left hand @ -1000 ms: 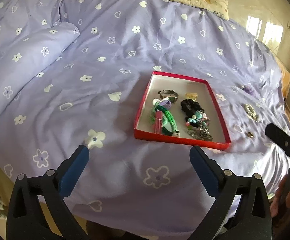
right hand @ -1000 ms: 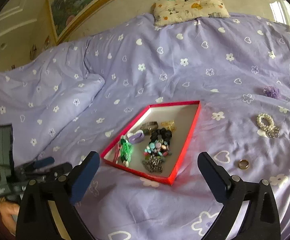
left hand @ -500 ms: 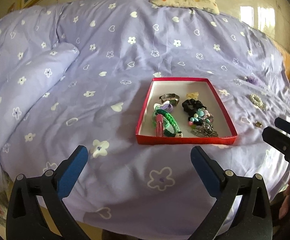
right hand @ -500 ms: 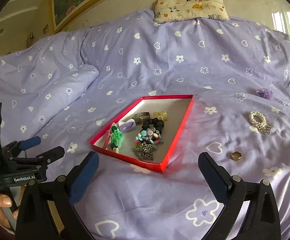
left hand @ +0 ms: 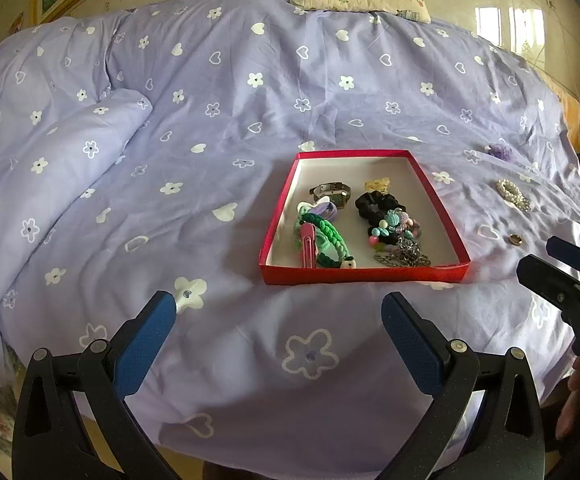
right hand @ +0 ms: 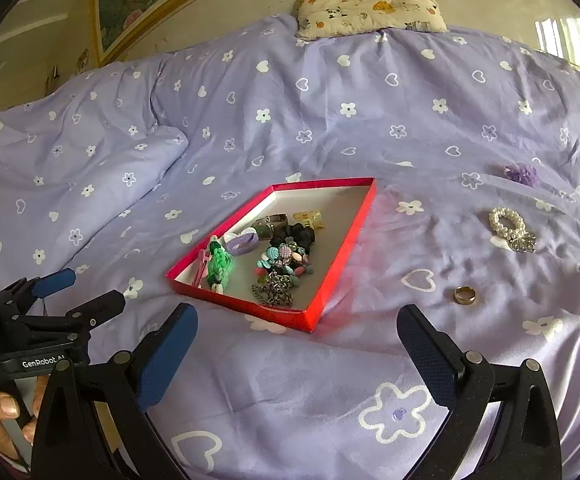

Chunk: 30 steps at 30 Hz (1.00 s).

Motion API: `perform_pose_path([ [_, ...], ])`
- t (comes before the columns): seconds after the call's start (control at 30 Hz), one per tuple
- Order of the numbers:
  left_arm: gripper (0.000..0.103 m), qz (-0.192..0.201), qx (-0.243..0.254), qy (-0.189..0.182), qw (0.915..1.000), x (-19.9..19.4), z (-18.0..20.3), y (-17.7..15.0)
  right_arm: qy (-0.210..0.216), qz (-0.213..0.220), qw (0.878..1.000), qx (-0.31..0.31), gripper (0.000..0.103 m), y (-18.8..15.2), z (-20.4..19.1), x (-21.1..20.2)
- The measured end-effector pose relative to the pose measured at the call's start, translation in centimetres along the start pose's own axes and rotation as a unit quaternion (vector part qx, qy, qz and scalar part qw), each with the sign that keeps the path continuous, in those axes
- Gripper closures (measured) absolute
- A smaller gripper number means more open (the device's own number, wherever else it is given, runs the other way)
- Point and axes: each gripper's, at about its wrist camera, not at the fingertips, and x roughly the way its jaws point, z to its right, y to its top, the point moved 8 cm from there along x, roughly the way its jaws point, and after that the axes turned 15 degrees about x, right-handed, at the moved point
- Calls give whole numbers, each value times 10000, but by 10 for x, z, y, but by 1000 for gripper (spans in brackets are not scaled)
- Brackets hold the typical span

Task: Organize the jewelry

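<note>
While both my grippers, the left gripper [left hand: 278, 320] and the right gripper [right hand: 296, 330], hang wide and empty, I have drawn back from the red box [right hand: 342, 240] at centre frame, leaving ring [right hand: 465, 295], pearl bracelet [right hand: 510, 228] and purple scrunchie [right hand: 524, 174] at right unboxed.

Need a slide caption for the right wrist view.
Open right gripper faces a red tray of jewelry; gold ring and pearl bracelet lie outside.
</note>
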Motion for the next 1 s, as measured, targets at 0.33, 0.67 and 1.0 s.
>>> perform_pose_path([
  [0.33, 0, 27, 56, 39, 10000, -6, 2, -2, 68, 15, 10000, -12, 2, 0, -4, -4],
  [0.67, 0, 48, 64, 23, 10000, -10, 5, -3, 77, 35, 10000, -48, 2, 1, -11, -7],
  [1.0, 0, 45, 63, 4, 10000, -9, 5, -3, 79, 13, 10000, -46, 2, 0, -11, -7],
])
